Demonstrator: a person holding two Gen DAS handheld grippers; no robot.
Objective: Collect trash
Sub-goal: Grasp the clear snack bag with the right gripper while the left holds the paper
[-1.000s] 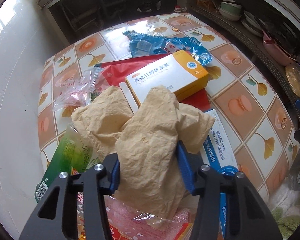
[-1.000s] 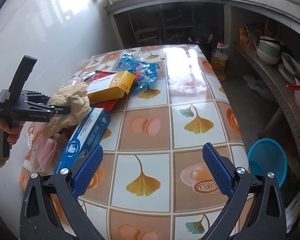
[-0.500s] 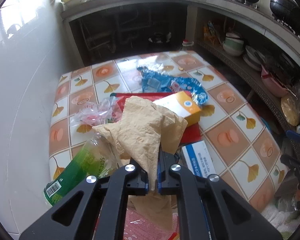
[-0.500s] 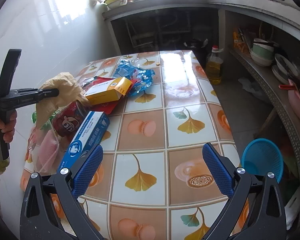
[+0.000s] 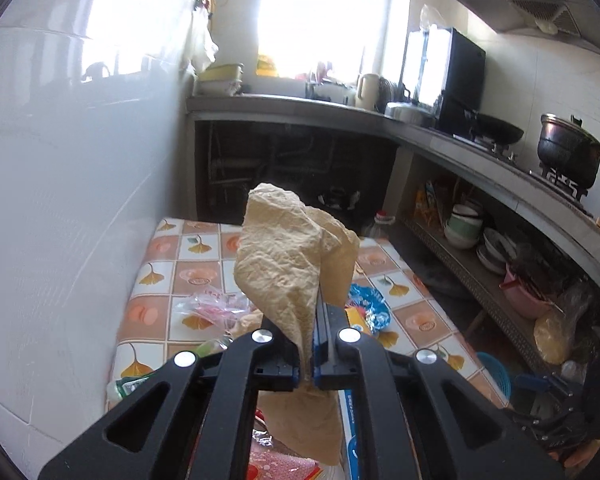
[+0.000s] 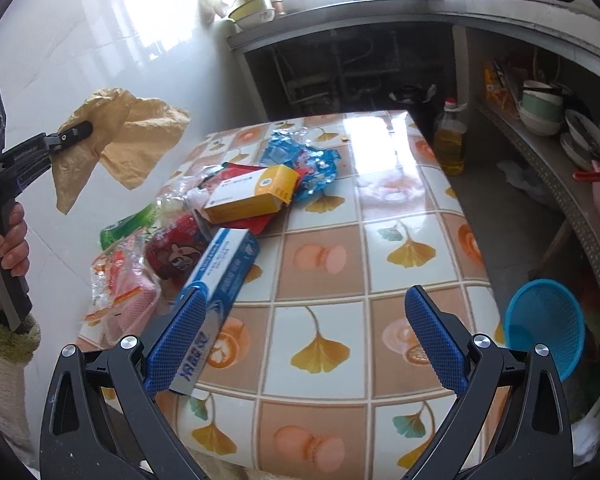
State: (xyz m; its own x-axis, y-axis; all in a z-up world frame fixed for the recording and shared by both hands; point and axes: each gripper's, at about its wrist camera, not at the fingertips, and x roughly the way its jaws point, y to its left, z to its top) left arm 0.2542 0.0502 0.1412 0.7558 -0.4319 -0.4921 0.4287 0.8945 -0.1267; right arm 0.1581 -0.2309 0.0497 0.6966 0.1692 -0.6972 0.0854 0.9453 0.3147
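Note:
My left gripper (image 5: 313, 320) is shut on a crumpled tan paper (image 5: 288, 264) and holds it high above the table; the right wrist view shows the gripper (image 6: 76, 132) and the paper (image 6: 124, 140) at the left. My right gripper (image 6: 308, 336) is open and empty above the table's near edge. On the tiled table (image 6: 380, 240) lie a yellow medicine box (image 6: 252, 194), a blue-white box (image 6: 220, 276), a red can (image 6: 176, 250), a green bottle (image 6: 128, 224), a blue wrapper (image 6: 304, 164) and pink plastic wrappers (image 6: 120, 292).
A white tiled wall (image 6: 80, 40) runs along the table's left side. A blue basket (image 6: 548, 328) sits on the floor at right. An oil bottle (image 6: 450, 140) stands behind the table. Shelves with bowls (image 6: 540, 108) run along the right.
My left gripper closed on the tan paper and lifted it off the pile, well above the table. The red can is uncovered. My right gripper stayed open near the table's edge.

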